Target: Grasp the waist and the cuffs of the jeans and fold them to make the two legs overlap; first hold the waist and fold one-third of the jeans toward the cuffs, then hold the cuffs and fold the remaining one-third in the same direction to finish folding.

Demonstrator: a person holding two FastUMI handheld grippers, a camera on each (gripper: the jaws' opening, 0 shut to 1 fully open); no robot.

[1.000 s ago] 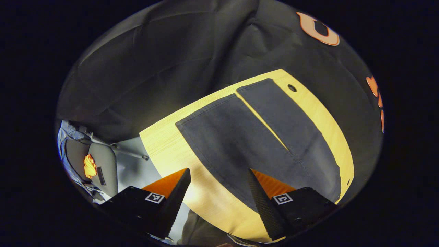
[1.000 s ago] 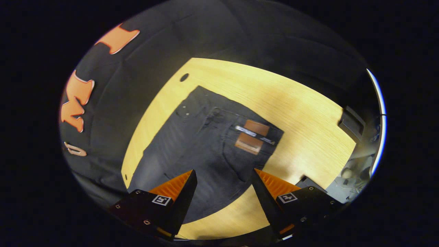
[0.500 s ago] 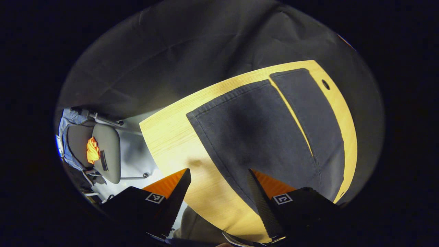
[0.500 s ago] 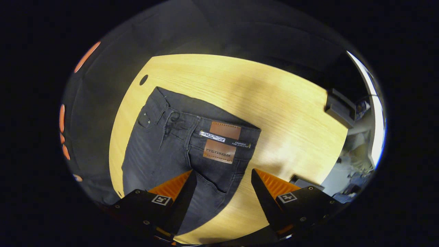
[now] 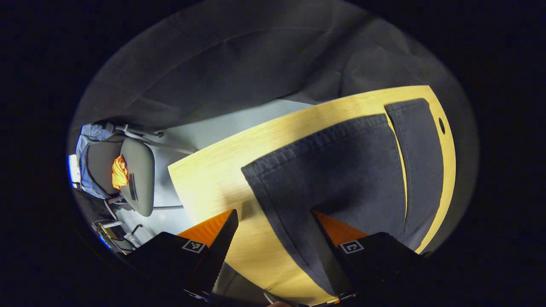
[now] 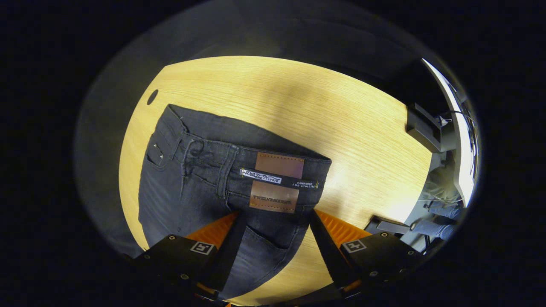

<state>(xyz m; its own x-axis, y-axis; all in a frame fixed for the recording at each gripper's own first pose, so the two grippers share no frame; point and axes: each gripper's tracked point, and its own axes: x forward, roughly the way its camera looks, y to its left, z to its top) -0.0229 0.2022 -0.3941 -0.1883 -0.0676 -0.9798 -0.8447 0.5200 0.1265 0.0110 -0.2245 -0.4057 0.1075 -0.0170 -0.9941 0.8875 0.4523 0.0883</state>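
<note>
The jeans point(image 6: 200, 187) lie flat on the table point(image 6: 341, 123). The left gripper point(image 5: 273, 238), open, straddles the cuff point(image 5: 315, 145) edge; the right gripper point(image 6: 275, 238), open, probably brackets the waist point(image 6: 239, 157) for lifting.

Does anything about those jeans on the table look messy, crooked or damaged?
Nothing stands out. The jeans lie flat on the table, legs side by side with a narrow gap near the cuffs; no tears or spills visible.

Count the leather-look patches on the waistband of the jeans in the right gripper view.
2. On the jeans, one brown patch sits above the belt loop and a second patch directly below it, both near the waist's right end. None appear hidden.
</note>
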